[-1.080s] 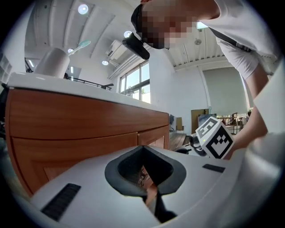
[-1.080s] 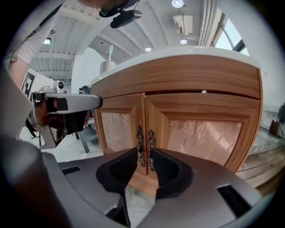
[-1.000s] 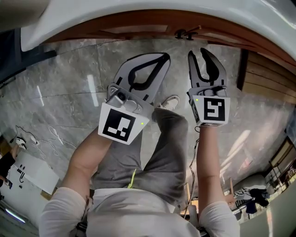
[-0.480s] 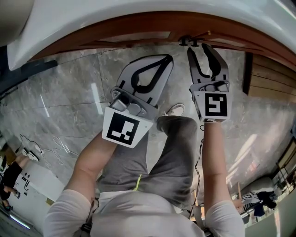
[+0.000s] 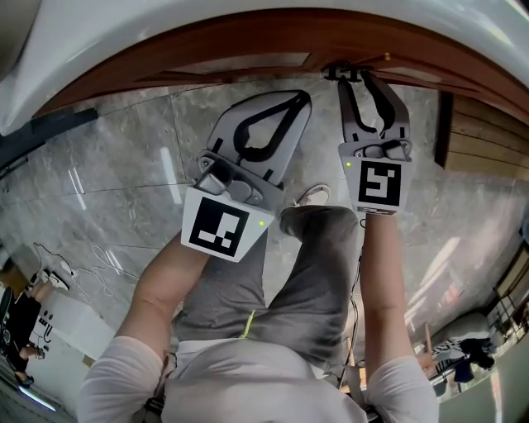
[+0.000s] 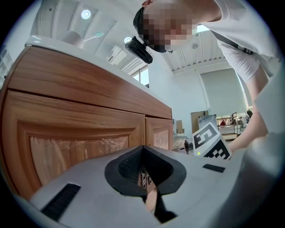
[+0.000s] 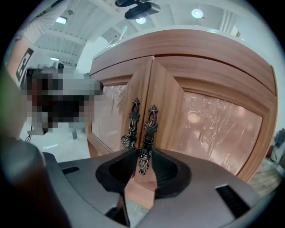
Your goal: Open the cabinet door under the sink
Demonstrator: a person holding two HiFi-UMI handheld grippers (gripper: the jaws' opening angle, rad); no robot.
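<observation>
— Under the sink rim (image 5: 248, 12), where do we stand with the tongs?
— We have the right gripper (image 5: 362, 76) up at the wooden cabinet door (image 7: 209, 120). Its jaws are parted, with the round end of the dark ornate handle (image 7: 148, 127) between them. Whether a pad touches it, we can't quite tell.
— And the other?
— Our left gripper (image 5: 301, 97) is clenched on nothing, beside the right one and a little back, over the grey floor (image 5: 99, 165). That door is closed
</observation>
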